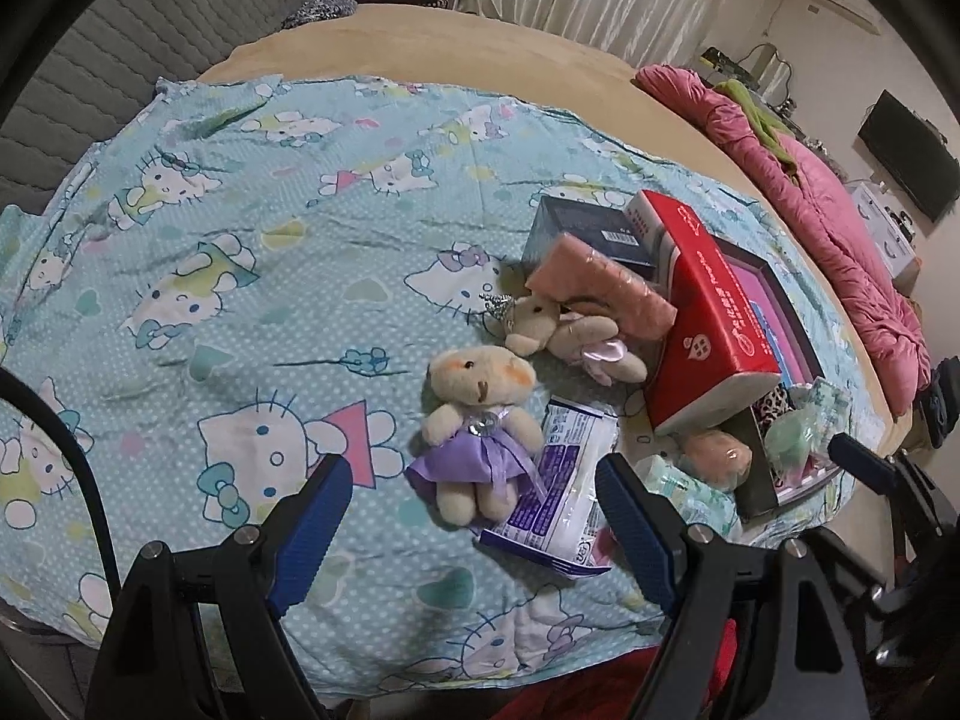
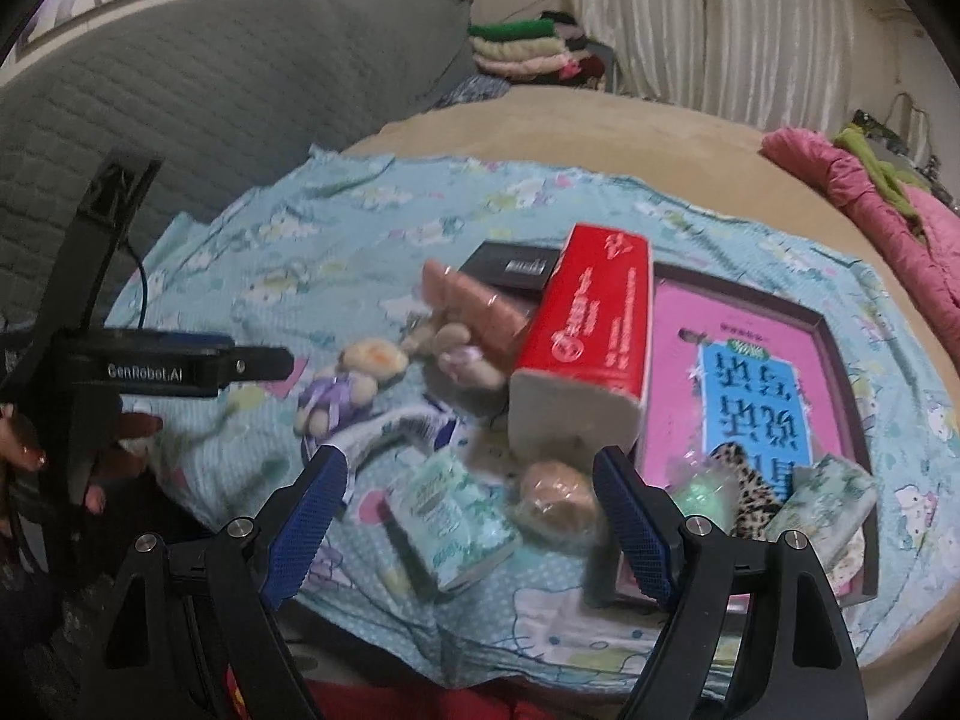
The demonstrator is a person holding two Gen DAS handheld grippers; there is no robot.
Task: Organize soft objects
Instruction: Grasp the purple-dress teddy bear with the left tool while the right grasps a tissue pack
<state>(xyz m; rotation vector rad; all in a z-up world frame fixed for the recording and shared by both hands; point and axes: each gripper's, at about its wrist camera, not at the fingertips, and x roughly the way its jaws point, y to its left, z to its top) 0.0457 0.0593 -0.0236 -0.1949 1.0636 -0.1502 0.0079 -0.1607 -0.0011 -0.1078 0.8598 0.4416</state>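
A cream teddy bear in a purple dress (image 1: 480, 420) lies on the cartoon-cat sheet (image 1: 240, 276). My left gripper (image 1: 471, 463) hovers open just above its legs and touches nothing. A white and purple pack (image 1: 564, 492) lies beside the bear, and a second small bear with a silver crown (image 1: 564, 336) lies behind it. My right gripper (image 2: 471, 462) is also open, over a green tissue pack (image 2: 450, 516) and a wrapped peach-coloured bun (image 2: 558, 498). The picture there is blurred. The left gripper (image 2: 180, 366) shows side-on at the left of the right wrist view, held by a hand (image 2: 24, 450).
A red tissue pack (image 2: 588, 348) leans on the rim of a dark tray (image 2: 840, 372) with a pink bottom. The tray holds a leopard-print item (image 2: 750, 486) and a green pack (image 2: 834, 498). A pink roll pack (image 1: 606, 288) rests on a dark box (image 1: 588, 234). A pink quilt (image 1: 840, 228) lies far right.
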